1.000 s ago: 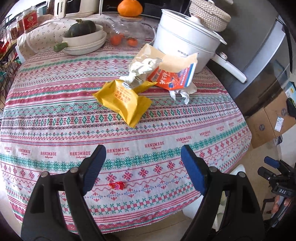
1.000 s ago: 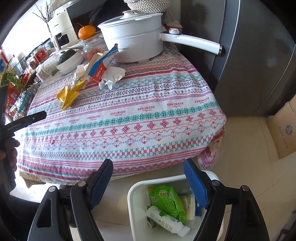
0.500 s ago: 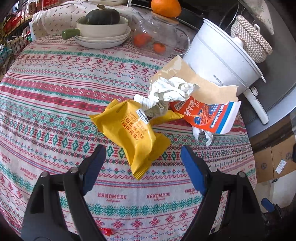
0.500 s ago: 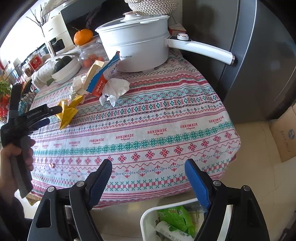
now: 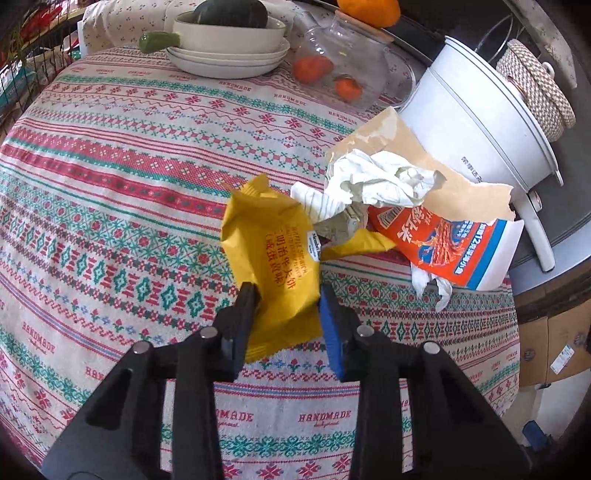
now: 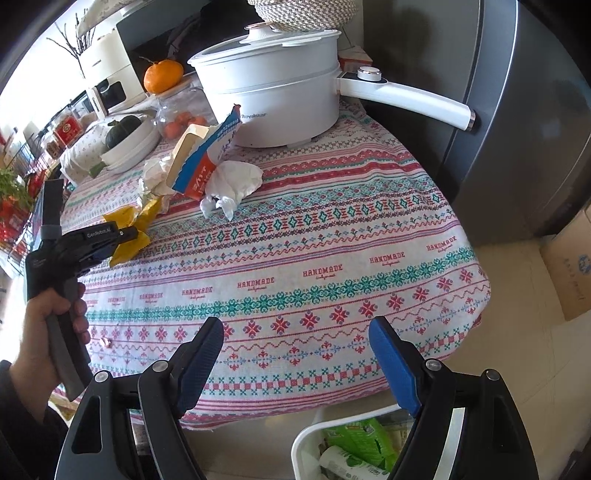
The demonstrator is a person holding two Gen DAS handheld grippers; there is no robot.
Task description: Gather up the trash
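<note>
My left gripper (image 5: pixel 286 295) is shut on a yellow snack wrapper (image 5: pixel 273 258) lying on the patterned tablecloth (image 5: pixel 110 184); it also shows in the right wrist view (image 6: pixel 129 236). Behind it lie crumpled white paper (image 5: pixel 376 181) and a torn orange-and-blue box (image 5: pixel 443 240). My right gripper (image 6: pixel 295 332) is open and empty, above the table's near edge. A white trash bin (image 6: pixel 306 443) holding a green packet and a bottle stands on the floor below it.
A white electric pot (image 5: pixel 480 122) with a long handle stands at the table's back right, next to a glass jar of oranges (image 5: pixel 340 66) and a bowl with a squash (image 5: pixel 229 33). A small red scrap (image 6: pixel 108 342) lies near the front edge. Cardboard boxes stand on the floor at the right.
My left gripper moved forward over the table and closed on the yellow wrapper. My right gripper rose and shifted toward the table, so less of the bin shows.
</note>
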